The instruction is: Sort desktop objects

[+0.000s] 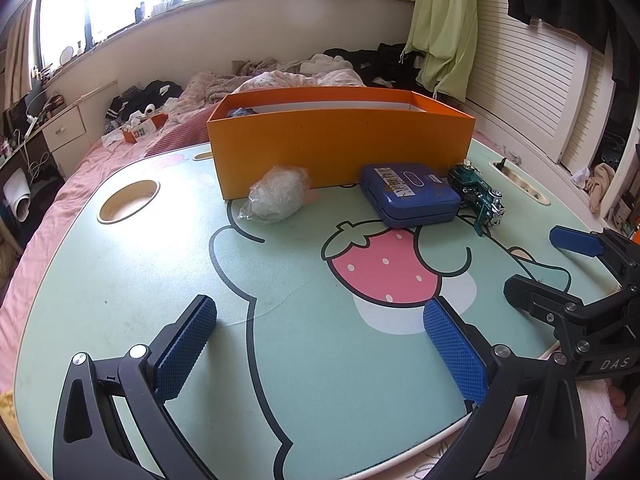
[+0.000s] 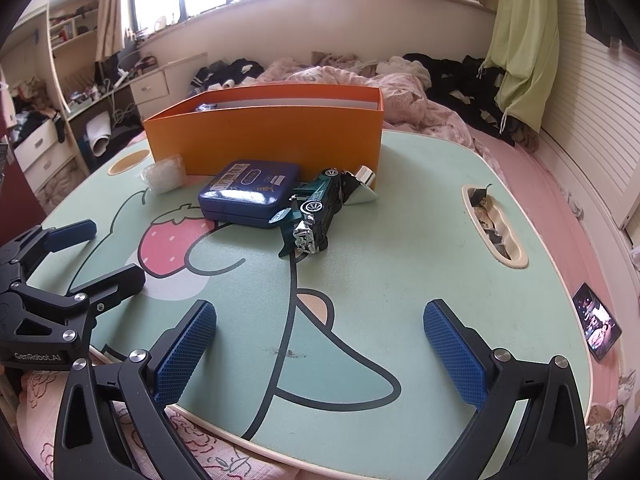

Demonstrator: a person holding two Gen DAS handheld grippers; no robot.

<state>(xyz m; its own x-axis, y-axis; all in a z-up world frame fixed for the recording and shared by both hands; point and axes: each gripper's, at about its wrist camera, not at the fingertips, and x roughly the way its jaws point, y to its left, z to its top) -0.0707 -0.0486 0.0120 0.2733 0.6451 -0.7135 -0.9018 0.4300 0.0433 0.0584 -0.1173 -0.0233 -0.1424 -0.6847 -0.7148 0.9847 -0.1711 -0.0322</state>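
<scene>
Sorting barely started: tin, toy car, plastic wad outside orange box (something inside), left gripper and right gripper wide, empty.

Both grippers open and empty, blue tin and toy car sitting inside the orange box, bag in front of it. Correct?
Not quite. The blue tin and toy car sit on the table in front of the orange box, not inside it; both wrist views show this. The rest holds: left gripper and right gripper open and empty, bag in front.

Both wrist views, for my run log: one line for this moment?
left tongs: open, empty | right tongs: open, empty | blue tin, toy car, plastic wad: outside orange box
</scene>
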